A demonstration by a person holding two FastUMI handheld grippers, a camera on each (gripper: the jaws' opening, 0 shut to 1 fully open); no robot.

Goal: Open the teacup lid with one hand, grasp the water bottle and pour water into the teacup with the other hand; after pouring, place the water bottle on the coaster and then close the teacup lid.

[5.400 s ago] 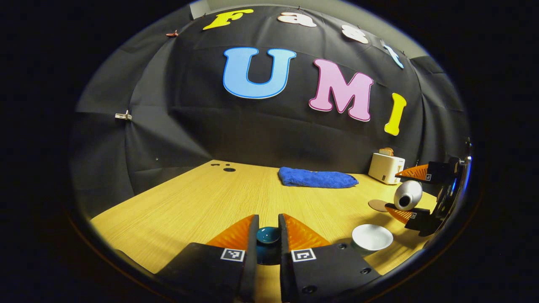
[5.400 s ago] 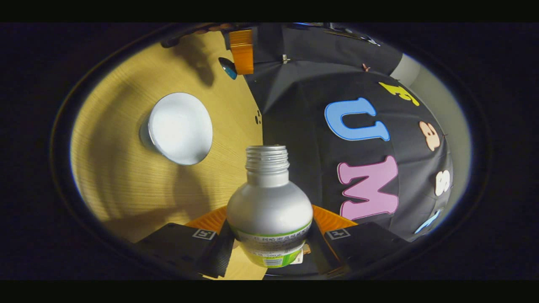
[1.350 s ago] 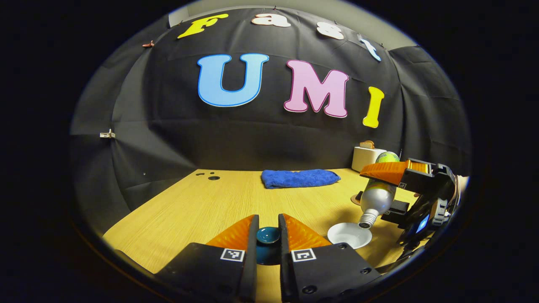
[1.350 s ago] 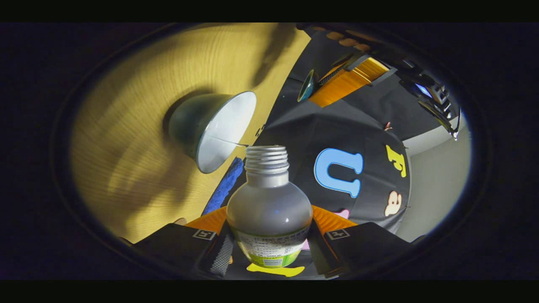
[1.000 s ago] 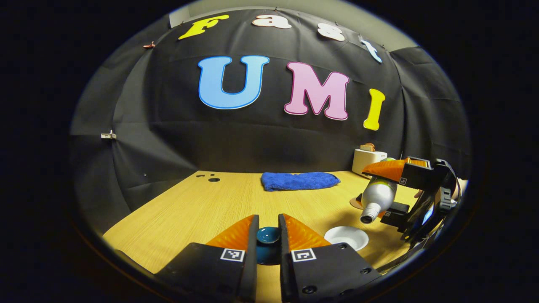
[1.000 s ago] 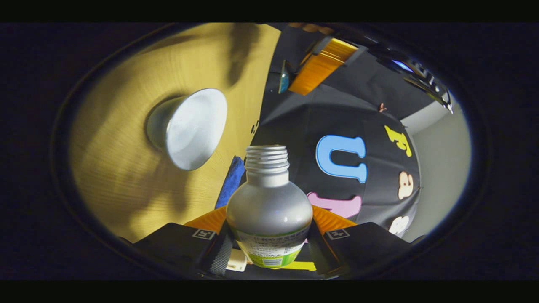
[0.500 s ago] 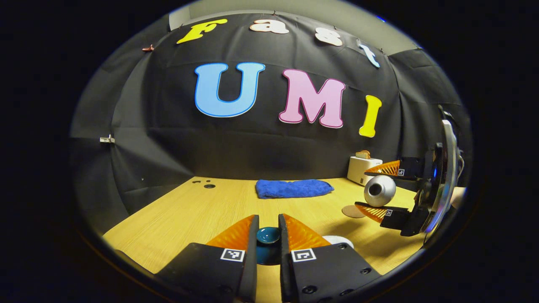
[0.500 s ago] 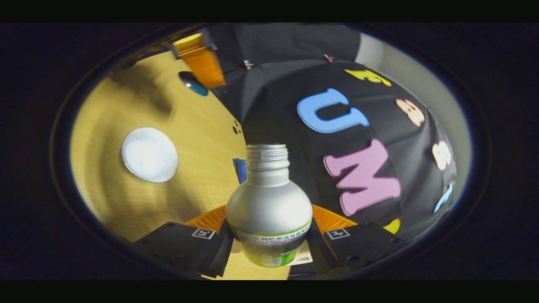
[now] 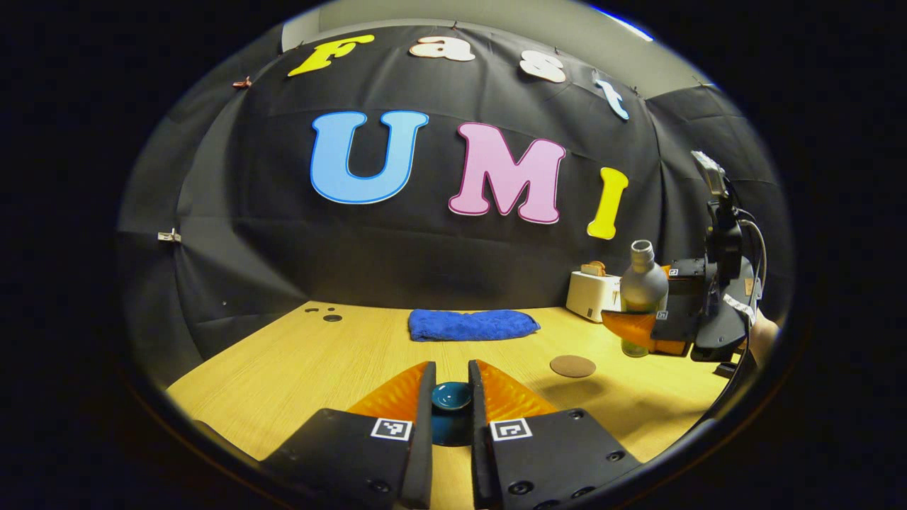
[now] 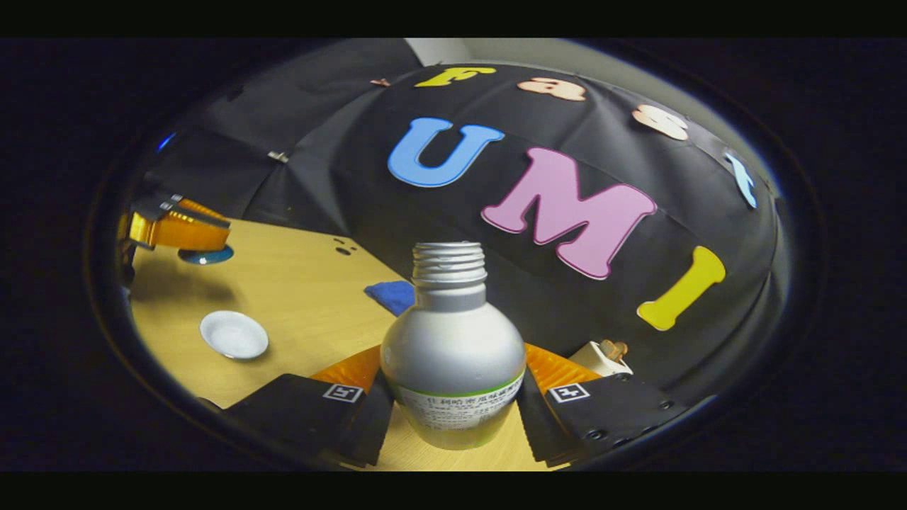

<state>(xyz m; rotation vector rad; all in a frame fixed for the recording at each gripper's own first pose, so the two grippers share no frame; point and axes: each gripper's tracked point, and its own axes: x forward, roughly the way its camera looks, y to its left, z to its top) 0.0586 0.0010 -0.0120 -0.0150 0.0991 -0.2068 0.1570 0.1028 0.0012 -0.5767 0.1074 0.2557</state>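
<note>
So the right tool (image 10: 453, 397) has the water bottle (image 10: 453, 368) pinched around its lower body, both fingers on it, bottle standing upright in the air with the cap off. From the left gripper view the bottle (image 9: 641, 294) hangs a bit past the coaster (image 9: 573, 365), off toward the toaster (image 9: 592, 294), not over it yet. The left tool (image 9: 451, 386) is closed down tight on the little knob of the teacup lid (image 9: 451, 397) and holding it up off the worktop (image 9: 297, 361).

The teacup (image 10: 234, 334) sits open on the worktop, well apart from the coaster.

My read: pouring looks done, next is setting the bottle on that coaster. The bottle looks like thin smooth metal, probably slick and light-ish now, with an open neck, so I'd keep it upright and keep the grip low on the fat part. The lid and cup look ceramic, so chip risk. The knob is the only sensible hold, and it should go down gently.
</note>
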